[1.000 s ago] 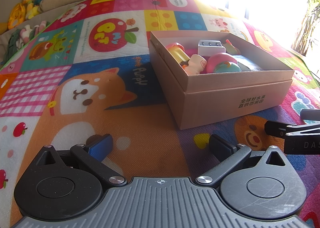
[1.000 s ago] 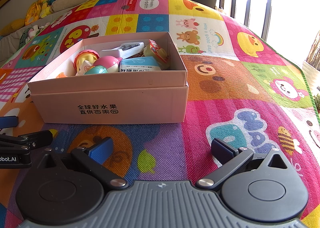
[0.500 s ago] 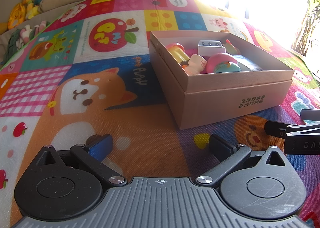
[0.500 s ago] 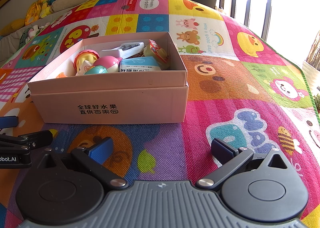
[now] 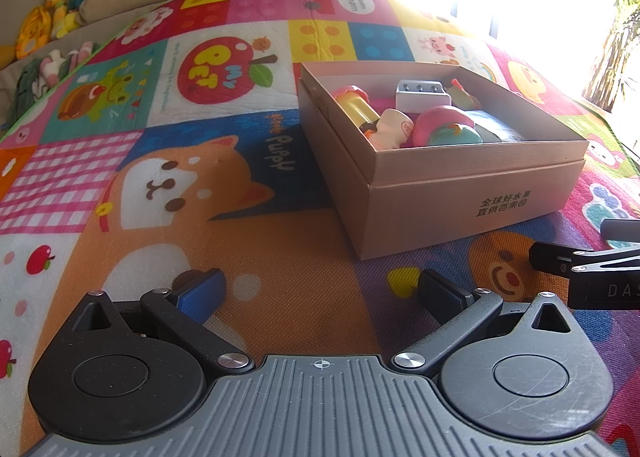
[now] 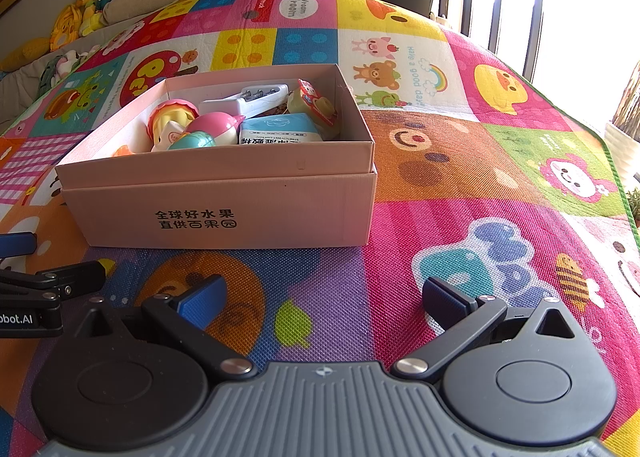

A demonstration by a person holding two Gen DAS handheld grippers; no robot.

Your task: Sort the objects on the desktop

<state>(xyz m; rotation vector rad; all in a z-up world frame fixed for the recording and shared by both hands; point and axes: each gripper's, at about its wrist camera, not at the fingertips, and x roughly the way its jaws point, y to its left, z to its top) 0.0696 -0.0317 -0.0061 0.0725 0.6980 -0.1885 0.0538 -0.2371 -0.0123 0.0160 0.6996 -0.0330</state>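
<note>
1. Both grippers rest low over the play mat (image 5: 256,297), spread wide and holding nothing: the left gripper (image 5: 320,289) sits over the orange puppy patch, the right gripper (image 6: 324,297) over the purple and orange patch.
2. Between and ahead of them stands the cardboard box (image 6: 224,213), open-topped, on the mat's middle, printed characters on its near wall.
3. Inside the box lie a white charger (image 6: 248,99), a pink ball toy (image 6: 218,125) touching a teal piece (image 6: 192,140), a blue tissue pack (image 6: 276,129) against the near wall, a yellow figure with a pink cap (image 5: 354,103) and a small doll (image 6: 314,103) near the right wall.
4. Plush toys (image 6: 80,13) sit beyond the mat's far left corner.
5. Each gripper's tip shows at the edge of the other's view, beside the box's near corners.
</note>
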